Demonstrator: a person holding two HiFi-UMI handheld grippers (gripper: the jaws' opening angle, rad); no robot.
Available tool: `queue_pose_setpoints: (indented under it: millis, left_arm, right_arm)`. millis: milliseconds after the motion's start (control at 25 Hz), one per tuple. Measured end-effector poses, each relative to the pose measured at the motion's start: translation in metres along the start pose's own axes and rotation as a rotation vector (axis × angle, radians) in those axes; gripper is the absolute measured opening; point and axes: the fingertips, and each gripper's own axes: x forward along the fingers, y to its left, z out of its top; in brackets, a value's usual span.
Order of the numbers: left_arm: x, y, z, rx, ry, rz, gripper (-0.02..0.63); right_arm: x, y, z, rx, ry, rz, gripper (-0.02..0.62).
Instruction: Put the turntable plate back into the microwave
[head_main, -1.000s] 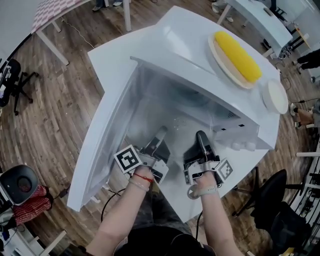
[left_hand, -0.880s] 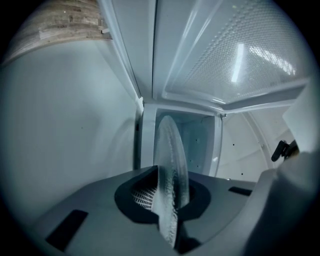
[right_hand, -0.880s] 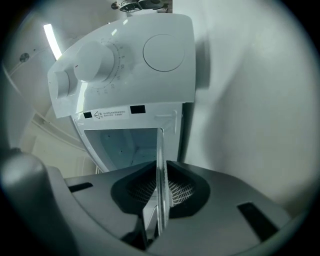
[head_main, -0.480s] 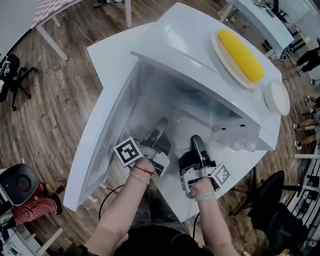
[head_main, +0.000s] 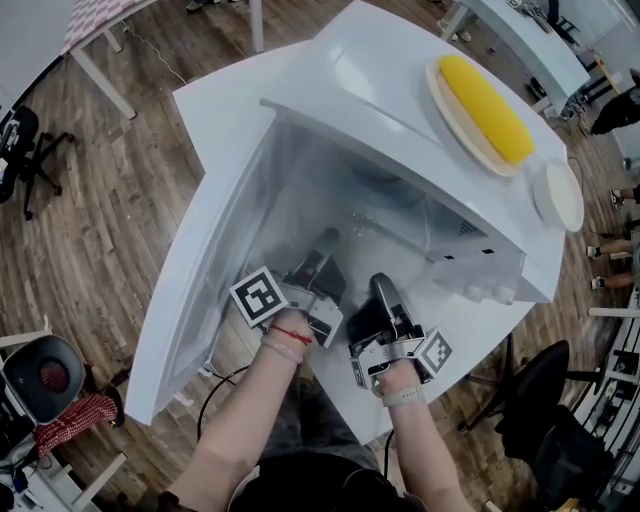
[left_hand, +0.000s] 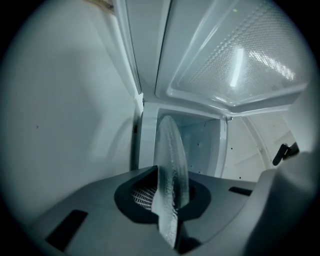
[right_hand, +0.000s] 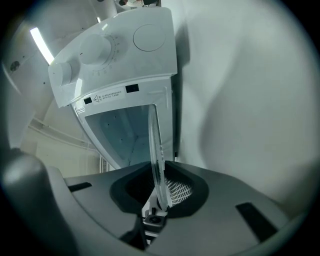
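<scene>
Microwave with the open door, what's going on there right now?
A person is handling a clear glass turntable plate with two tools: the left gripper and the right gripper are each clamped on its rim. The plate is held at the mouth of the white microwave, whose door stands open on the left. It is not released yet.

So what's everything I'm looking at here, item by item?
microwave: one, white, on the table, door open
turntable plate: one, clear glass, at the microwave's mouth
corn cob: one, yellow, on the dish
dish: one, beige, on top of the microwave
round disc: one, white, beside the dish
table: one, white, under the microwave
office chairs: two, black, on the wood floor
left tongs: one, dark, shut on the turntable plate
right tongs: one, dark, shut on the turntable plate
</scene>
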Motion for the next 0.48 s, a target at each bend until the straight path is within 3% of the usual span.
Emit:
queue_pose_setpoints:
  millis: [360, 480]
  left_arm:
    - [0.0018, -0.0036, -0.0008, -0.013, -0.019, -0.028, 0.034]
    - [0.0025, -0.0080, -0.0010, -0.015, -0.016, -0.047, 0.063]
  right_arm:
    - [0.0017, 0.0038, 0.0048, -0.038, -0.043, 0.027, 0.049]
    - [0.0040, 0.0081, 0.0066, -0.065, -0.037, 0.024, 0.048]
